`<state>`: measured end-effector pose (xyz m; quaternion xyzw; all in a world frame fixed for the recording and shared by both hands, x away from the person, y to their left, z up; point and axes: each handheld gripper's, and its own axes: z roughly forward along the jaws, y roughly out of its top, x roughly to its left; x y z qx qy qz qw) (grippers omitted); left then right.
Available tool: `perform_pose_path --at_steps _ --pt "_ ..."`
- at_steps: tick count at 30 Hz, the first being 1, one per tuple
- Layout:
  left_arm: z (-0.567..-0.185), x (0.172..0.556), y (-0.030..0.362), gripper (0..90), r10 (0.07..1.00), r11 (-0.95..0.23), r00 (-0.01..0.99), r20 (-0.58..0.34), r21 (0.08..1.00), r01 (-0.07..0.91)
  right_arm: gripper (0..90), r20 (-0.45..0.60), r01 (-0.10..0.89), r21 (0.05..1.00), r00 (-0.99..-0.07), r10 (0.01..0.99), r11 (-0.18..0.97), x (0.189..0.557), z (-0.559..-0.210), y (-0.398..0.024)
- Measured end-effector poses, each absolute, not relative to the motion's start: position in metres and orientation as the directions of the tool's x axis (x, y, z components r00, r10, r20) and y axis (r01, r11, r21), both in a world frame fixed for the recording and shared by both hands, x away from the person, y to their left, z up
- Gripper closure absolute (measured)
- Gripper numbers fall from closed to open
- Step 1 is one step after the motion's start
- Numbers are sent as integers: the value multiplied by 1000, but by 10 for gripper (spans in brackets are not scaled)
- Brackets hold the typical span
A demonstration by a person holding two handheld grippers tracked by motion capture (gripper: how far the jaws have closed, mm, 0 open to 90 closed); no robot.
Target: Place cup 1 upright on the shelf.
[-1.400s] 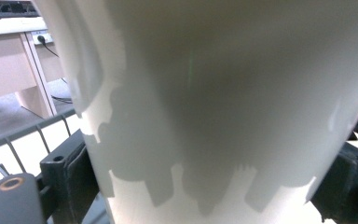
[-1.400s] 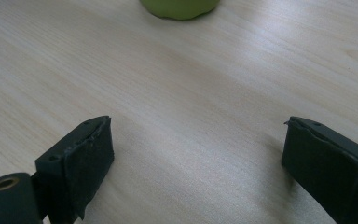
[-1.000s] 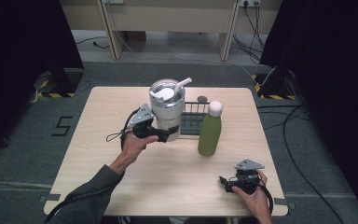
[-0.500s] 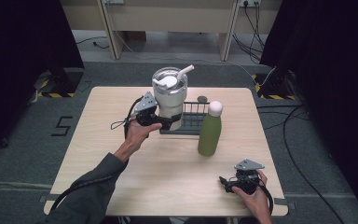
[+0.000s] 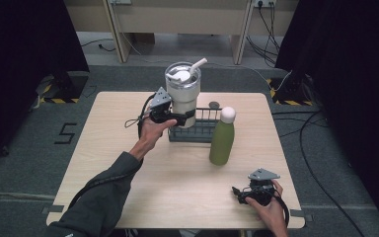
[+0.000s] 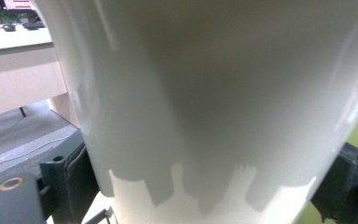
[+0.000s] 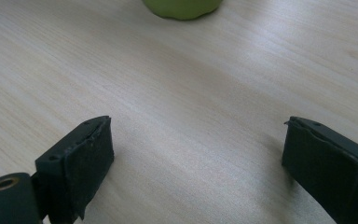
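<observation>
Left hand-held gripper, clamped on the white tumbler, has carried it up-frame from the worktop to just above the black wire rack at frame centre, so lowering it in looks next. Right hand-held gripper rests with jaws apart, holding nothing, lower right.

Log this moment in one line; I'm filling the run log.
left hand-held gripper: shut on tumbler, over rack | right hand-held gripper: open, on table

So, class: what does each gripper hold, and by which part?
The left gripper clamps the white tumbler by its lower body; the right gripper holds nothing.
</observation>
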<state>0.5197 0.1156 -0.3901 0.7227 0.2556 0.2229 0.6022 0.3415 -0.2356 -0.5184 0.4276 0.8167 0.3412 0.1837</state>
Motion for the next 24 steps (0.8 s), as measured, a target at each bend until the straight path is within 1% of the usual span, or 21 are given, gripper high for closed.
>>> perform_pose_path --at_steps 1,2,3,7,8,9,10,11,12,13,14,24 --pt "-392 521 114 107 645 -127 764 -12 984 123 93 -8 573 715 -567 824 402 341 -518 -236" --pt "-392 524 115 107 646 -141 763 10 984 106 93 -8 573 714 -567 824 402 342 -518 -236" --pt "-394 525 113 107 652 -116 758 -22 985 128 93 -8 573 714 -567 824 402 342 -518 -236" --pt "-397 536 115 107 655 -145 755 25 985 93 93 -8 573 715 -567 824 402 341 -518 -236" --pt "-399 534 112 107 662 -106 749 -30 985 134 93 -8 573 714 -567 824 402 342 -518 -236" --pt "-400 535 112 107 664 -106 747 -30 985 134 93 -8 573 714 -567 824 401 342 -518 -236" --pt "-401 537 112 107 669 -114 743 -20 985 129 93 -8 573 715 -567 823 402 342 -518 -236" --pt "-401 541 114 107 668 -154 743 36 984 90 93 -8 573 714 -567 824 402 341 -518 -236" --pt "-401 542 114 107 671 -158 740 39 983 91 93 -8 573 714 -567 823 402 341 -518 -236" --pt "-404 541 112 107 679 -112 734 -26 984 138 93 -8 573 714 -567 824 402 341 -518 -236" --pt "-405 542 112 107 681 -104 732 -35 984 143 93 -8 573 714 -567 823 402 341 -518 -236" --pt "-415 549 111 107 693 -102 719 -43 982 156 93 -8 571 716 -567 824 401 342 -519 -236"
